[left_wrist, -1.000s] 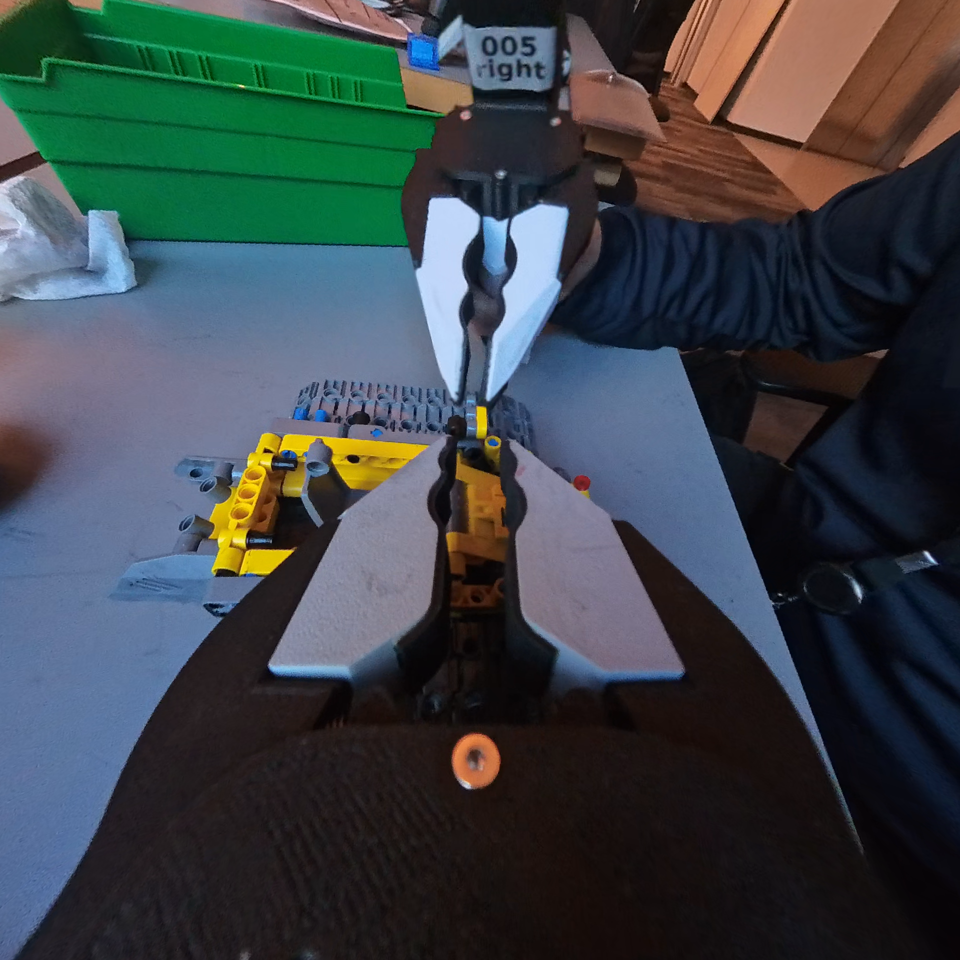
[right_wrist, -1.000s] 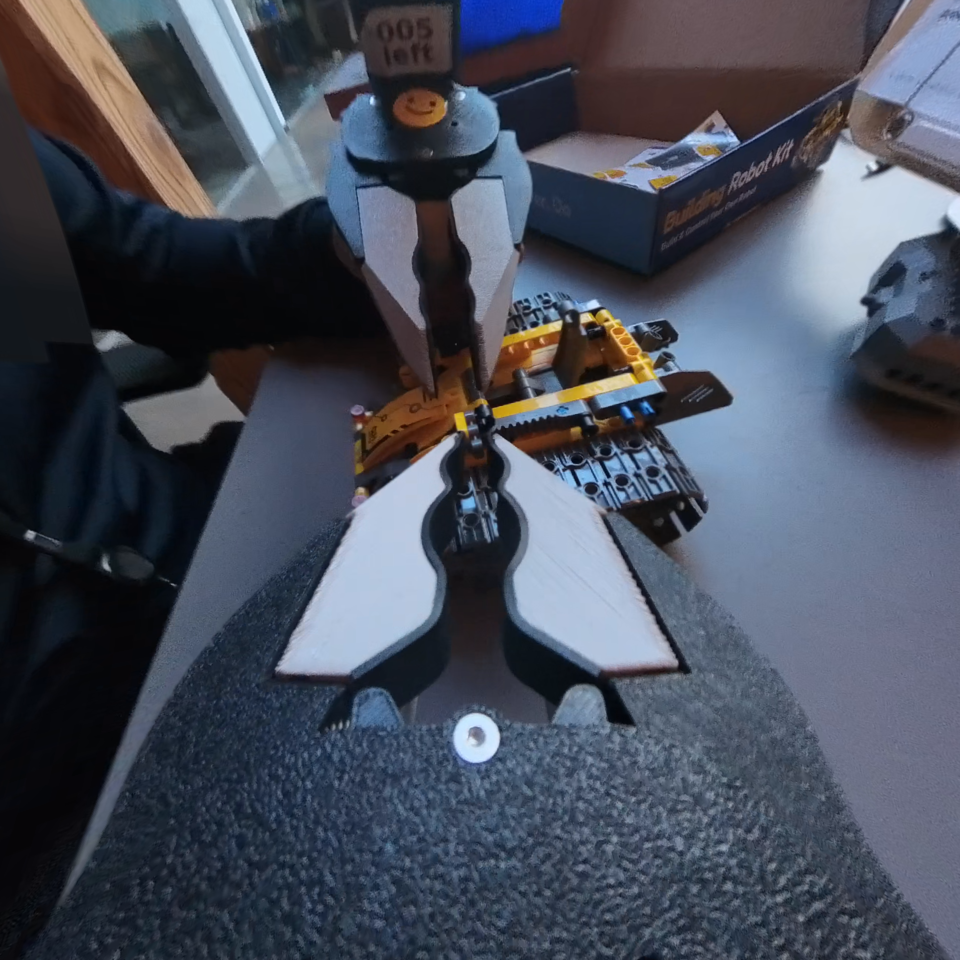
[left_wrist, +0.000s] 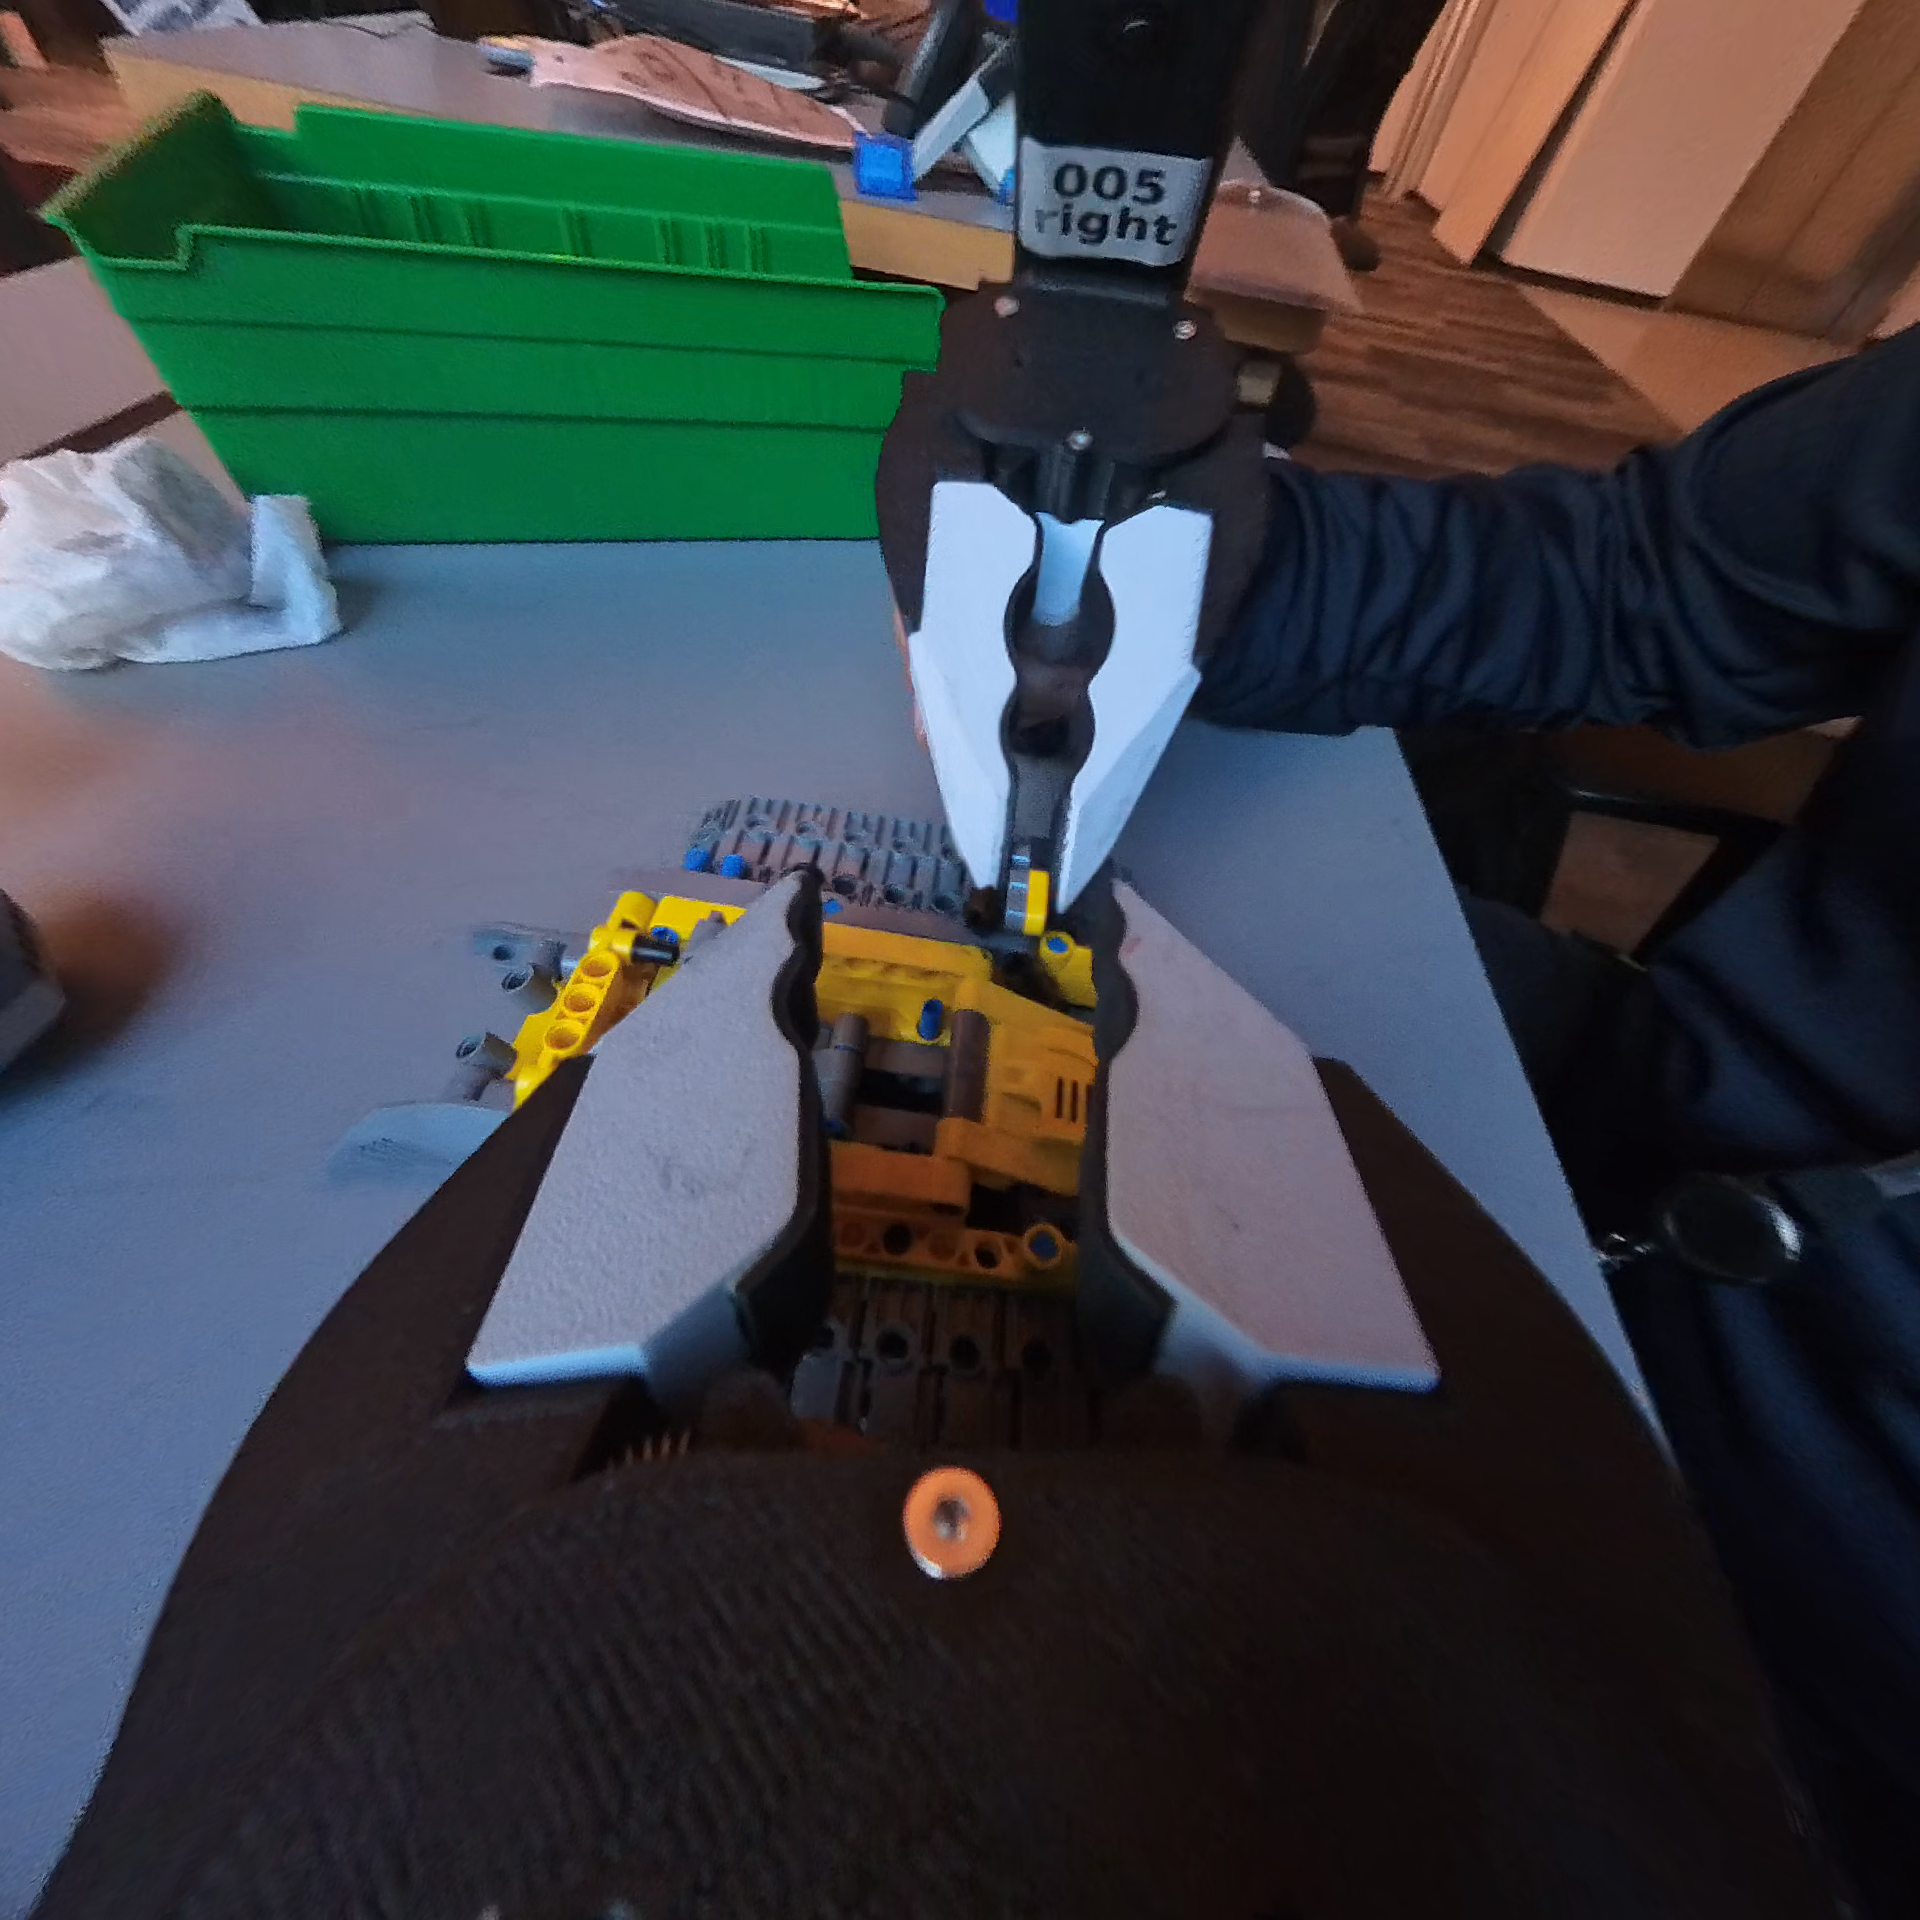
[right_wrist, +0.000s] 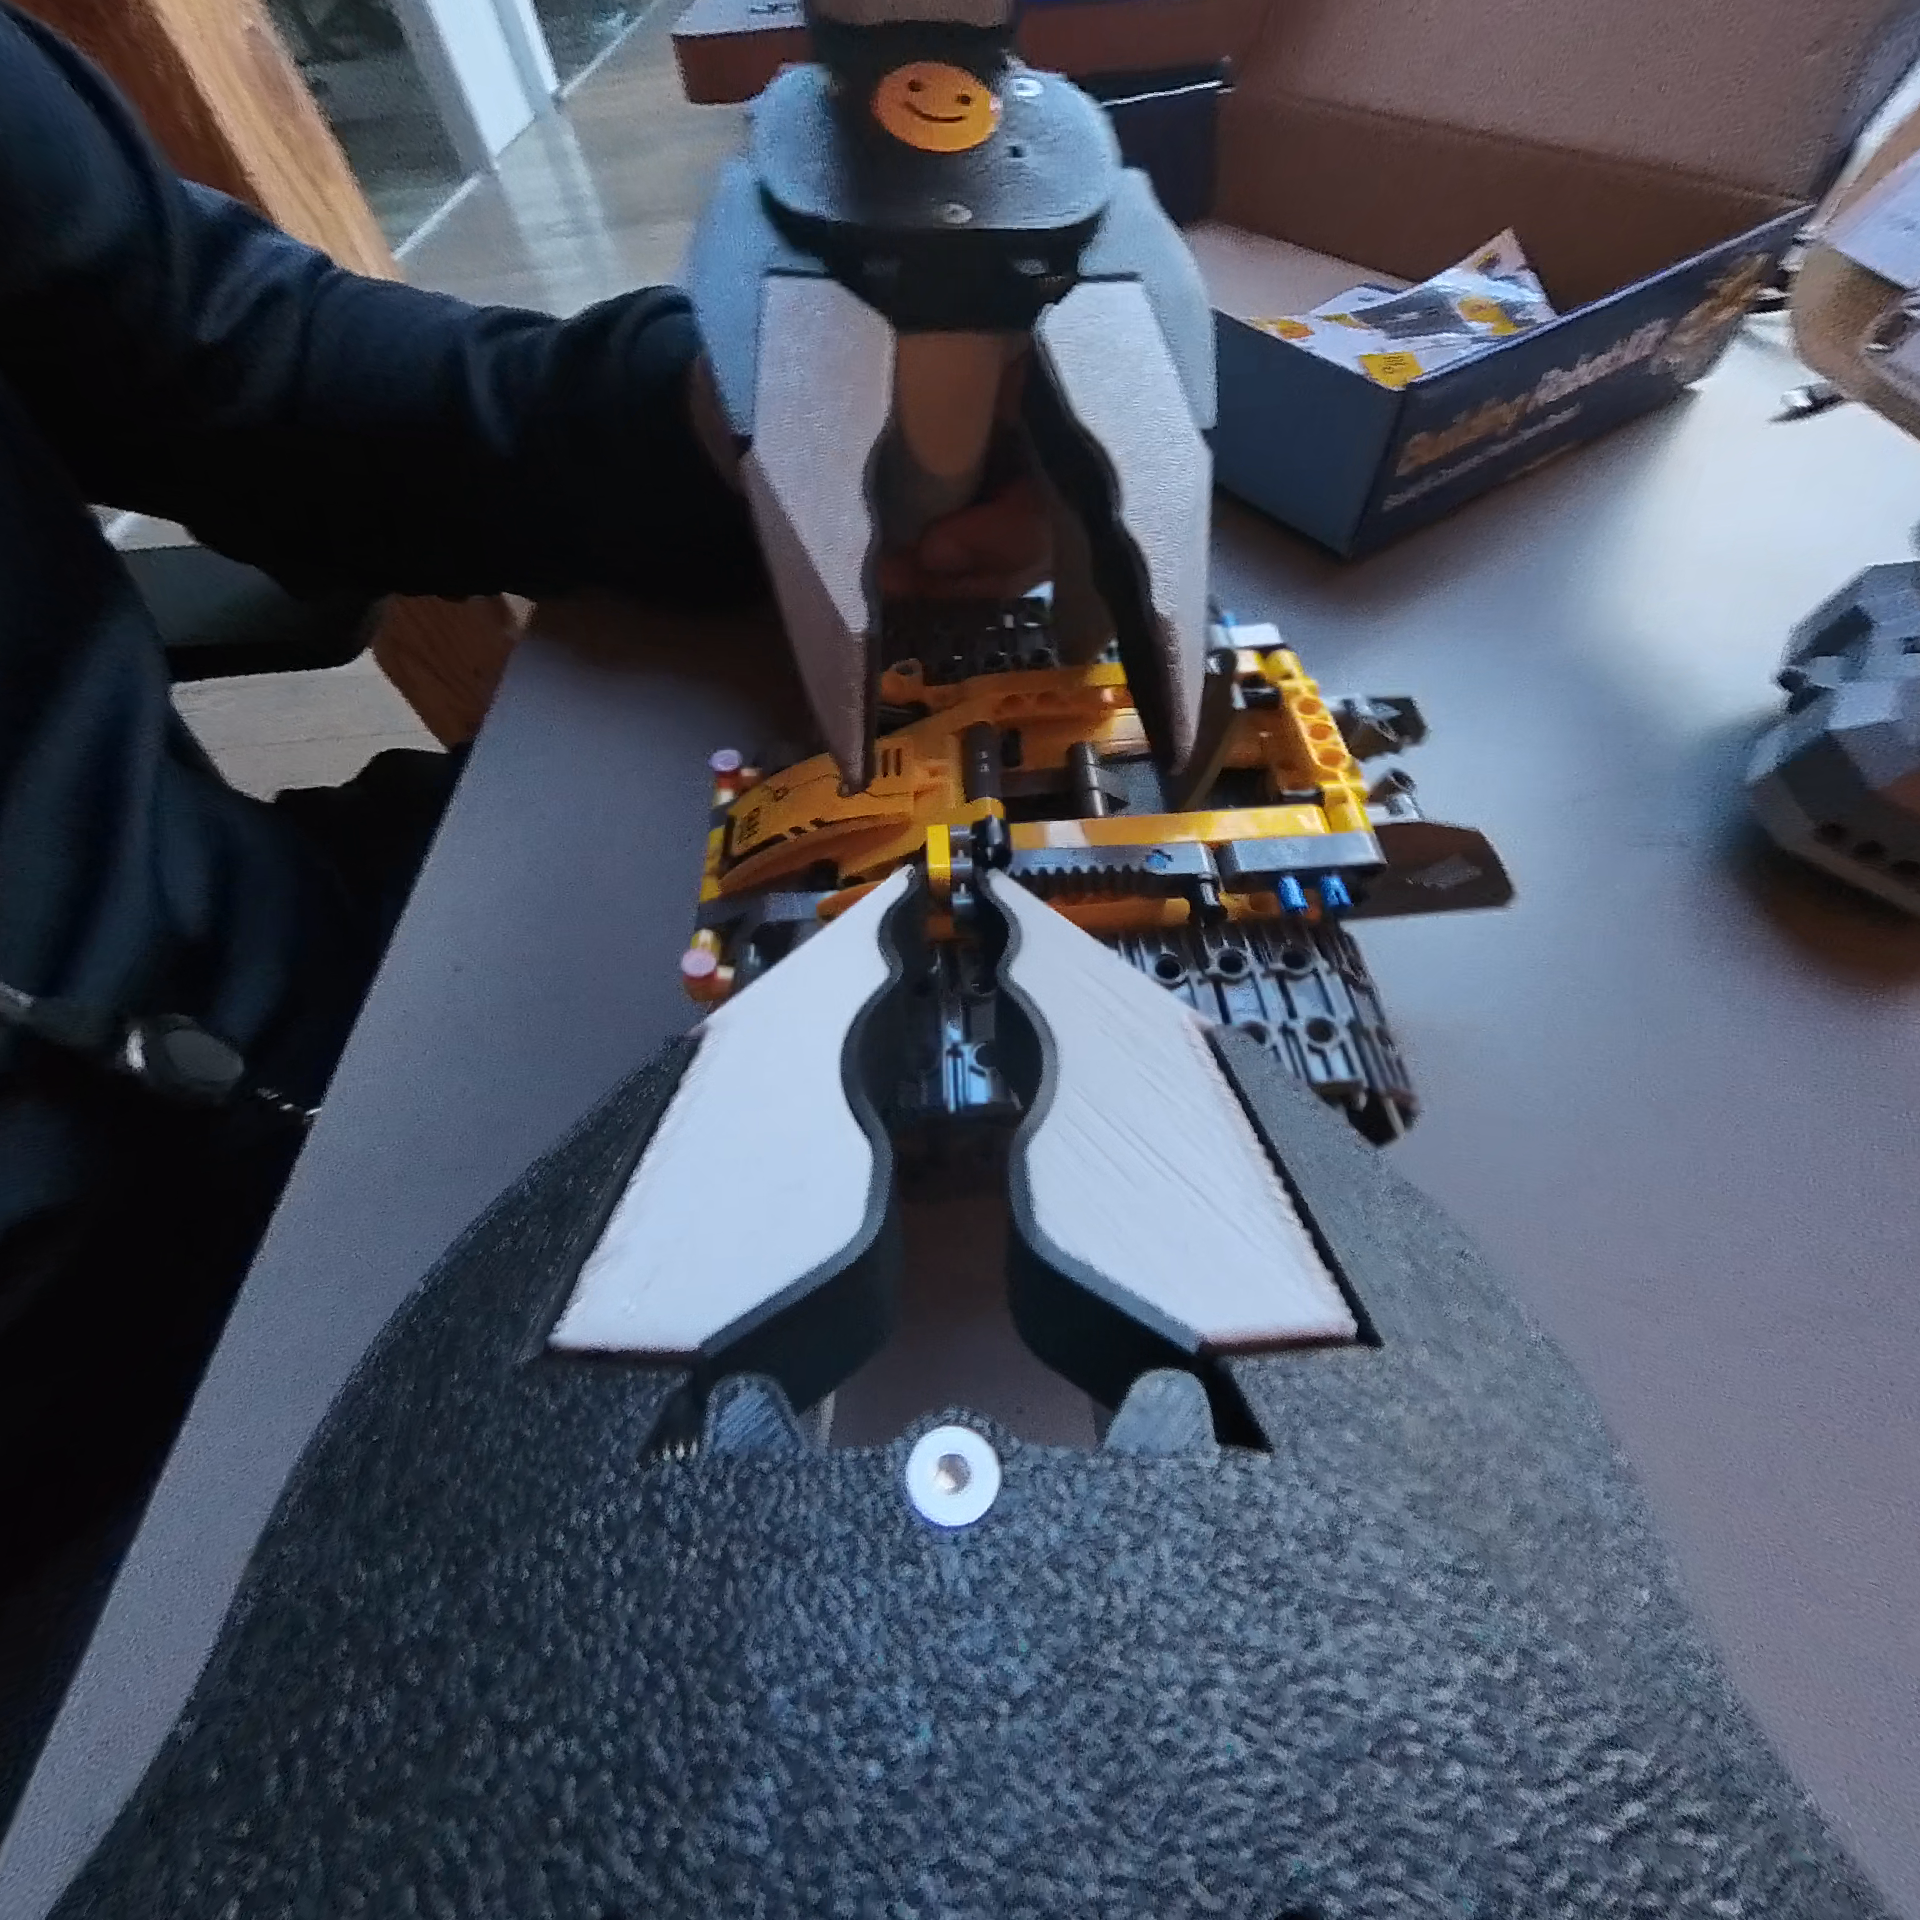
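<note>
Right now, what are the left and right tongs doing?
Left tongs: open, straddling the yellow brick-built tracked vehicle.
Right tongs: shut on a small yellow-and-black connector piece on the vehicle's side.

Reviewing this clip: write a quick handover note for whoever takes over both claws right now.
The left claw is open, its fingers straddling the yellow body of the brick vehicle.
The right claw is shut on a small yellow-and-black piece on the vehicle's side rail.
The vehicle sits on the grey table; a green bin and an open blue box stand farther off.
Whether the piece is seated or loose cannot be told.
</note>
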